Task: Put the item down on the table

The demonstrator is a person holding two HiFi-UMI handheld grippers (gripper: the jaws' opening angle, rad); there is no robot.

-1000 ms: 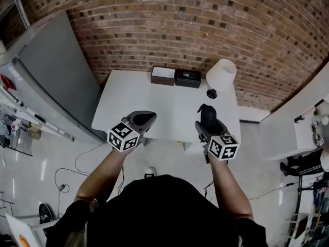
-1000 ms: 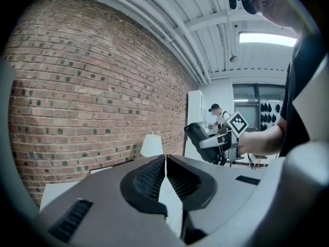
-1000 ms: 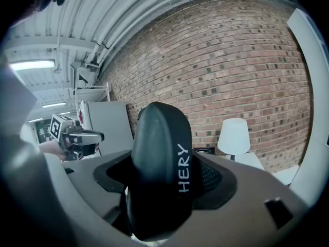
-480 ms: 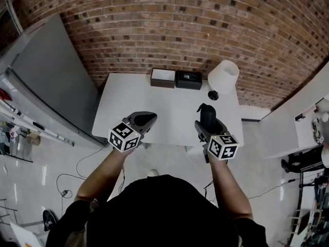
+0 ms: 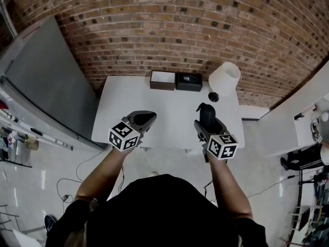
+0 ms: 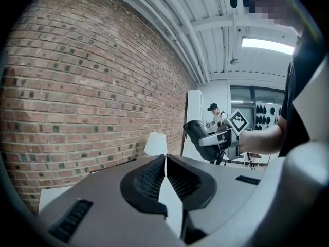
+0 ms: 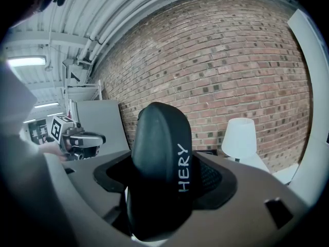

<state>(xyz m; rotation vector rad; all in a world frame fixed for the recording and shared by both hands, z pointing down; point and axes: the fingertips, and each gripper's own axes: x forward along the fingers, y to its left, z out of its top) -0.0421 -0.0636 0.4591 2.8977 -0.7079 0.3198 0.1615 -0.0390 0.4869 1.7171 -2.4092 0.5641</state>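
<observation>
Holding a black case [image 7: 162, 163] above the desk [image 5: 128, 102]
Right tongs [image 5: 207, 121] clench it over the desk's near edge; left tongs [image 5: 145, 119] pressed together, empty

A white rectangular tabletop [image 5: 128, 104] stands with its far edge against a red-brick wall [image 5: 169, 30], on a pale, glossy floor [image 5: 31, 189]. Three things sit in a row along that far edge, and the near part of the surface is bare. Toward the middle is a dark brown box with a white top [image 5: 162, 80]. Just beside it, on its right and apparently touching it, is a black rectangular box [image 5: 188, 81]. At the far right corner stands a small table lamp with a white shade [image 5: 224, 78] and a round black foot [image 5: 213, 96], near the black box but apart from it.
</observation>
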